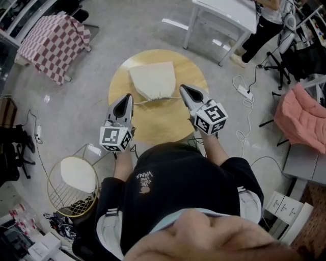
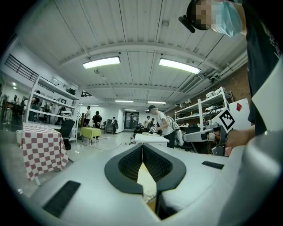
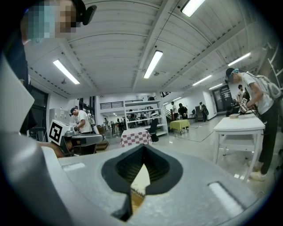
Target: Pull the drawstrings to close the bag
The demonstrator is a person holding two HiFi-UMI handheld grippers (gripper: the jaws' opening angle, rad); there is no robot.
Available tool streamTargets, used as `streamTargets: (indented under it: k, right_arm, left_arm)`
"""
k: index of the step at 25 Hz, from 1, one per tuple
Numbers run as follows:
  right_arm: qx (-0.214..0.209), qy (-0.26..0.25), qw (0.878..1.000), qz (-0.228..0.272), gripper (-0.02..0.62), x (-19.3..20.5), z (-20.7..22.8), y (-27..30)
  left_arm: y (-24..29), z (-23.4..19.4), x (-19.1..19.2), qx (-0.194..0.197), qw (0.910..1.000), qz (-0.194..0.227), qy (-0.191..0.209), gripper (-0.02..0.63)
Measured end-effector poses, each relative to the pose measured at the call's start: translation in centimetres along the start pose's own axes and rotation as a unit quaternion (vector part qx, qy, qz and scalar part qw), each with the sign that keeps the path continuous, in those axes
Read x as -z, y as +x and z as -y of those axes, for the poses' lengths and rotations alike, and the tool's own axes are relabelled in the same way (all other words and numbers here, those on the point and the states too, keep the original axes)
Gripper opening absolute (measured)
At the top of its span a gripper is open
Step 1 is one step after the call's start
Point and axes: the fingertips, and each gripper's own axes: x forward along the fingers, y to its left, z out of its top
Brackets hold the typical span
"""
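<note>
A cream drawstring bag (image 1: 153, 79) lies flat on the round wooden table (image 1: 153, 127), its gathered mouth toward me. A thin cord (image 1: 141, 102) runs from the mouth to my left gripper (image 1: 129, 97), whose jaws are shut on its end. At the mouth's other corner a short cord (image 1: 176, 96) leads to my right gripper (image 1: 182, 87), also shut. Both grippers point level over the table's near half, one on each side of the bag's mouth. In the left gripper view (image 2: 142, 145) and the right gripper view (image 3: 142, 148) the jaws meet at the tips. The cords do not show there.
A wire basket with a white cushion (image 1: 71, 183) stands on the floor at my left. A checkered-cloth table (image 1: 53, 43) is far left, a white table (image 1: 224, 15) with a person (image 1: 265, 25) far right. Cables (image 1: 244, 92) and a pink cloth (image 1: 303, 114) lie to the right.
</note>
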Motion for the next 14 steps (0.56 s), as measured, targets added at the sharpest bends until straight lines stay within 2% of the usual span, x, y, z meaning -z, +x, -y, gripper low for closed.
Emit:
streamTargets:
  k: [14]
  right_arm:
    - [-0.002,0.005,1.000,-0.009,-0.003,0.51,0.06,0.10]
  left_arm:
    - [0.29,0.36,0.31,0.006,0.9999,-0.006,-0.009,0.014]
